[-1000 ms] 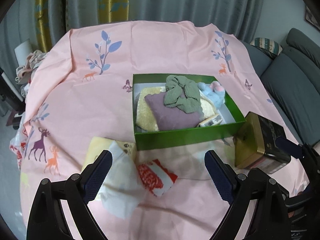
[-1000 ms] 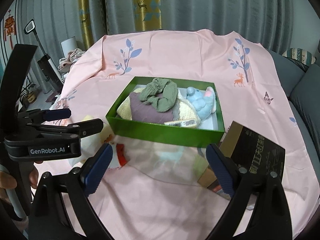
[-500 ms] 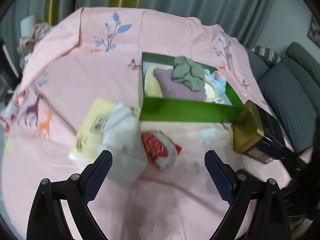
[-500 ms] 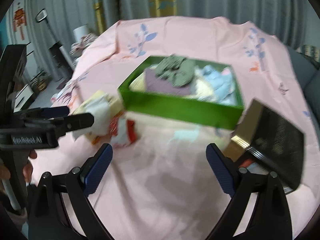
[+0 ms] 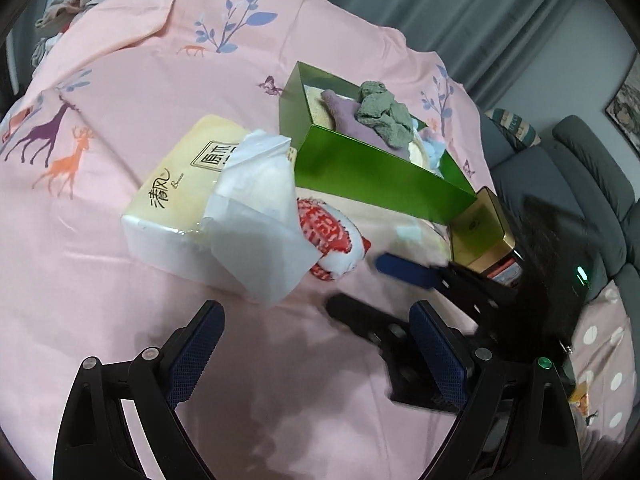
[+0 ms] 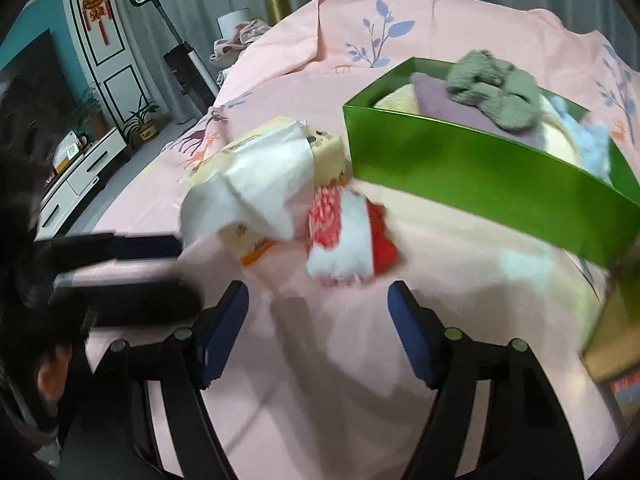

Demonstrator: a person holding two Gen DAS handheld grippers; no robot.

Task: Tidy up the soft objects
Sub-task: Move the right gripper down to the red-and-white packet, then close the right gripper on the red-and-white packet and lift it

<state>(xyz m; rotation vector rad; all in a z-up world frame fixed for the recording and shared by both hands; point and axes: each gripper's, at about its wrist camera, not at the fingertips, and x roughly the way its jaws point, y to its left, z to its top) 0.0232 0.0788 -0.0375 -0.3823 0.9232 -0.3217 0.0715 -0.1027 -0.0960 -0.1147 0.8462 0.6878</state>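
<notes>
You've dropped both grippers toward the red-and-white sock (image 6: 344,236) at frame centre; right gripper (image 6: 318,332) jaws are closing, empty; left gripper (image 5: 316,352) gapes empty.

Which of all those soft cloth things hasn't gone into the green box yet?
The red-and-white patterned cloth. It lies on the pink sheet beside the tissue pack, outside the green box, while the grey-green, purple and pale blue pieces sit inside.
</notes>
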